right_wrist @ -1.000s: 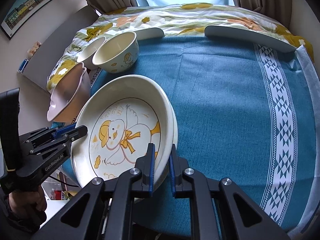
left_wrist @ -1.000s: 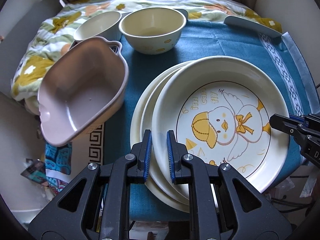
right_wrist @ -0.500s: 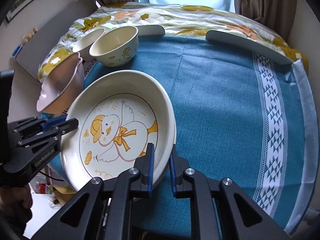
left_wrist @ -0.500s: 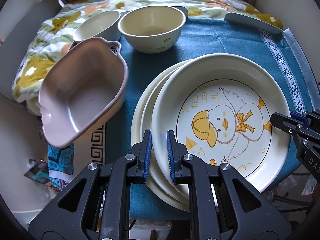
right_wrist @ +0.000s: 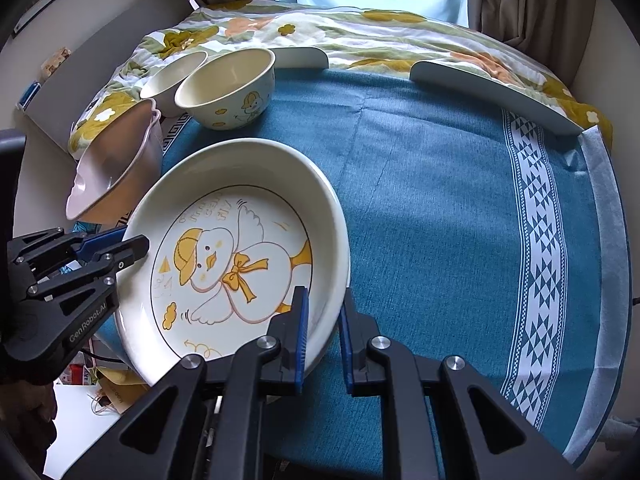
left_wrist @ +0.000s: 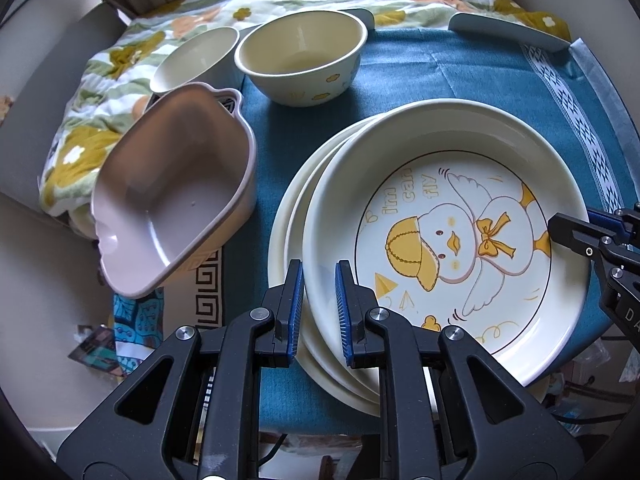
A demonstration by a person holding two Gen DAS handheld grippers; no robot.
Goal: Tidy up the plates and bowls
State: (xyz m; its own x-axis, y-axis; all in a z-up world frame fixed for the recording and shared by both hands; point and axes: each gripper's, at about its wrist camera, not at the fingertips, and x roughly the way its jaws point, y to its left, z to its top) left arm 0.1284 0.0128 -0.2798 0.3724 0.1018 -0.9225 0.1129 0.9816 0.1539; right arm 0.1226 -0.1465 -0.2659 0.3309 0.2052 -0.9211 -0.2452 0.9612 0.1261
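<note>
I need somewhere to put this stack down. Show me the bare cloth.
Free: the wide blue cloth right of the duck plate, out to the white patterned band. Crowded: the left side, where the pink dish, duck bowl and small bowl cluster.

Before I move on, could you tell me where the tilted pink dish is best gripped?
I would grip the pink dish by its raised rim nearest the plates, coming from that side: the rim is thin, stands clear of the cloth, and its low end overhangs the table's edge.
</note>
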